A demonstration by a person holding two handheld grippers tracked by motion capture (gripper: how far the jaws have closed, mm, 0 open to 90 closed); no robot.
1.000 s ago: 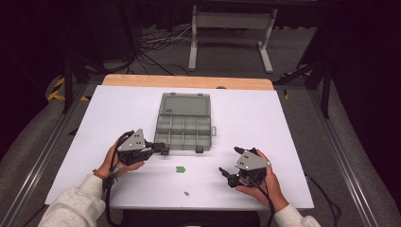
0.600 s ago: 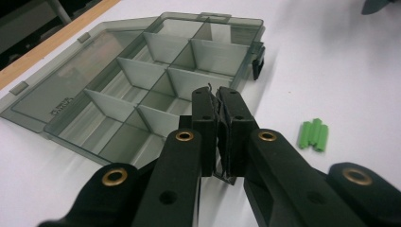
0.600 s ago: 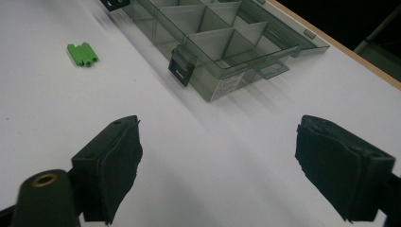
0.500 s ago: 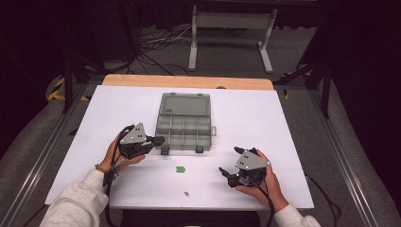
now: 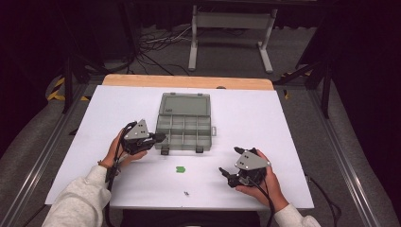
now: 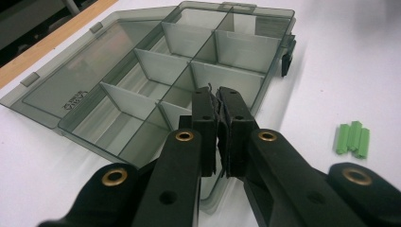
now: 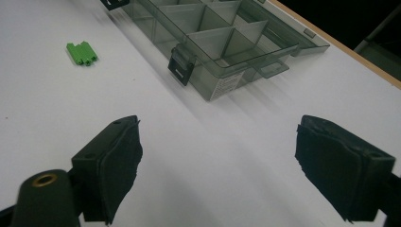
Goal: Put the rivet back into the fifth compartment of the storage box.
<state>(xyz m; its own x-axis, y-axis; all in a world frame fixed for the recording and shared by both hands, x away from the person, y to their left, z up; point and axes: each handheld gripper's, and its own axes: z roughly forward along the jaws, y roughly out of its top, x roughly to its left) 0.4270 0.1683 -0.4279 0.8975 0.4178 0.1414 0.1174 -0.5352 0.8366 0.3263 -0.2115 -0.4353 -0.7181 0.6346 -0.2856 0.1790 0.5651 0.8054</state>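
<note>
The compartment box [image 5: 184,124] lies open at the centre of the white surface [image 5: 283,123], its smoky transparent lid folded flat on the far side and its divided tray toward the person. The compartments in sight appear empty, though the tinted plastic makes this hard to confirm.

The left gripper [image 5: 160,137] is at the near left corner of the box. In the left gripper view its jaws are pressed together with nothing between them, and the tips [image 6: 216,97] stand over the near wall of the tray; whether they touch the plastic cannot be told.

The right gripper [image 5: 226,173] rests low near the front right of the surface, well apart from the box. In the right gripper view its jaws stand wide, with only bare surface between the pads [image 7: 116,165].

A small green block [image 5: 179,169] lies on the surface between the two grippers, just in front of the box and clear of both. A tiny dark item [image 5: 187,192] sits nearer the front edge; it is too small to identify.
</note>
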